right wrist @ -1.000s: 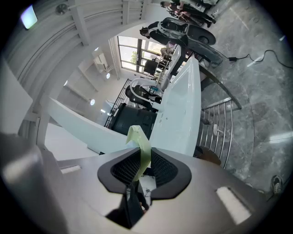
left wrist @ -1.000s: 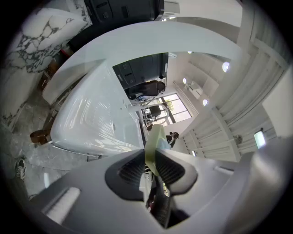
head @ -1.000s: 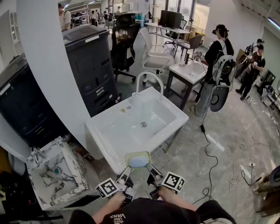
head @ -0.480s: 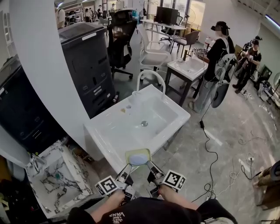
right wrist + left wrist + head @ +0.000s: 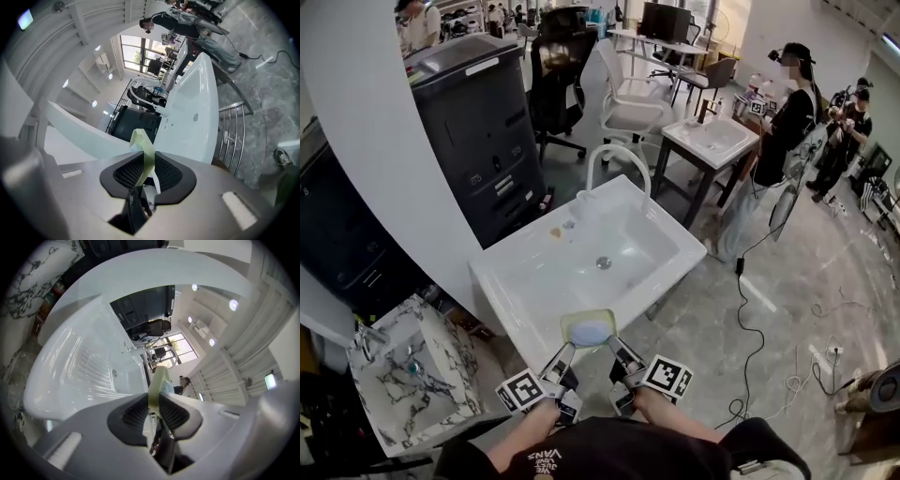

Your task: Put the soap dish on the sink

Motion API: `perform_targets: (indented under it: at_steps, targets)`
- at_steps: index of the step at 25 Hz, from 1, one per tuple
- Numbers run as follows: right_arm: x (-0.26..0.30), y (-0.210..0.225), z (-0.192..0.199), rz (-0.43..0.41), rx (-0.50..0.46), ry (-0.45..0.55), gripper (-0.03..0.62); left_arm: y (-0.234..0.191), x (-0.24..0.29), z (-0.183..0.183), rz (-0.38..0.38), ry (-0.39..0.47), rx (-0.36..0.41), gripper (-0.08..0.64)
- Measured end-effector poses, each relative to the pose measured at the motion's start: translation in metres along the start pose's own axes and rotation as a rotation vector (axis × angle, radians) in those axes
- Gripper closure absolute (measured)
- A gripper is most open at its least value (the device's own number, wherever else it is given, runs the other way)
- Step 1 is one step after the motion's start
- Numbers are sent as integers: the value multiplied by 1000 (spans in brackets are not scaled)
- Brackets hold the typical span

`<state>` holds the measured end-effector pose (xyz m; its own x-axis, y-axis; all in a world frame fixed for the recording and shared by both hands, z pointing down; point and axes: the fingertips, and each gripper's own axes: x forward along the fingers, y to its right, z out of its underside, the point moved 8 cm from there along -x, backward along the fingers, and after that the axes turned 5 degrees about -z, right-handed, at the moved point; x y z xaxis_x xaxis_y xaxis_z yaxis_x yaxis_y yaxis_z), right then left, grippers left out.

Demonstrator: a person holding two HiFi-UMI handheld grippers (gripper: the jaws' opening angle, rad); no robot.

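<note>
Head view | left tool (image 5: pixel 563 352), right tool (image 5: pixel 614 346) each pinch soap dish (image 5: pixel 589 329) rim | dish hides sink (image 5: pixel 521 284) edge

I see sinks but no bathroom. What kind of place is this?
Probably an open office or lab, not a bathroom: the white sink stands on a metal frame on open floor, with office chairs and a big copier behind it.
</note>
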<state>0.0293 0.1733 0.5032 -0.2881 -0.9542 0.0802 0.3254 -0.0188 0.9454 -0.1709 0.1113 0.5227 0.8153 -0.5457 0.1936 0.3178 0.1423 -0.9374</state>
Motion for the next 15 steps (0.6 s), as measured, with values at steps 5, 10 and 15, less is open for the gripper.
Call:
perform_targets:
  at_steps: [5, 10, 15]
  targets:
    - [6, 11, -47, -28, -22, -84, 519, 14, 31, 18, -27, 92, -30, 439]
    - [12, 28, -93, -55, -40, -162, 520, 24, 67, 39, -57, 185, -59, 439]
    - [16, 39, -128, -85, -56, -231, 519, 35, 95, 57, -53, 266, -69, 439]
